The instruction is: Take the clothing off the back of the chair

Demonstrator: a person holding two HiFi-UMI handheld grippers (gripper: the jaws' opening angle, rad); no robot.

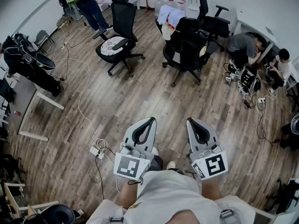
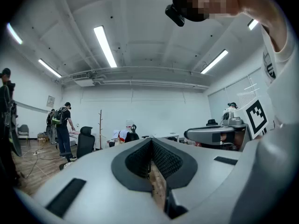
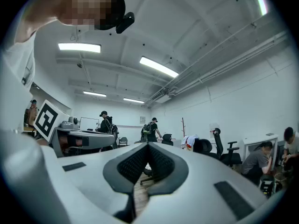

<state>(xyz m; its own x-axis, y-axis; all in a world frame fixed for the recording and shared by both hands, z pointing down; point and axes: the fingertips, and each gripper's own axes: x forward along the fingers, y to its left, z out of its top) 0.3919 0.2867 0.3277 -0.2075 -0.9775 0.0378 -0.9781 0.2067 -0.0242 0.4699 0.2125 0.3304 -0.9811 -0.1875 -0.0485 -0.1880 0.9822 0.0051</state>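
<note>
The left gripper [image 1: 149,121] and right gripper [image 1: 190,122] sit level side by side, jaws pressed together and empty, well apart from the white clothing [image 1: 169,16] draped on the black chair [image 1: 188,48].

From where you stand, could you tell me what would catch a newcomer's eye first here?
The left hand-held gripper and right hand-held gripper sit shut and empty in the near foreground of the head view. Beyond them, across the wood floor, white clothing drapes the back of a black chair, and a person crouches at the right.
</note>
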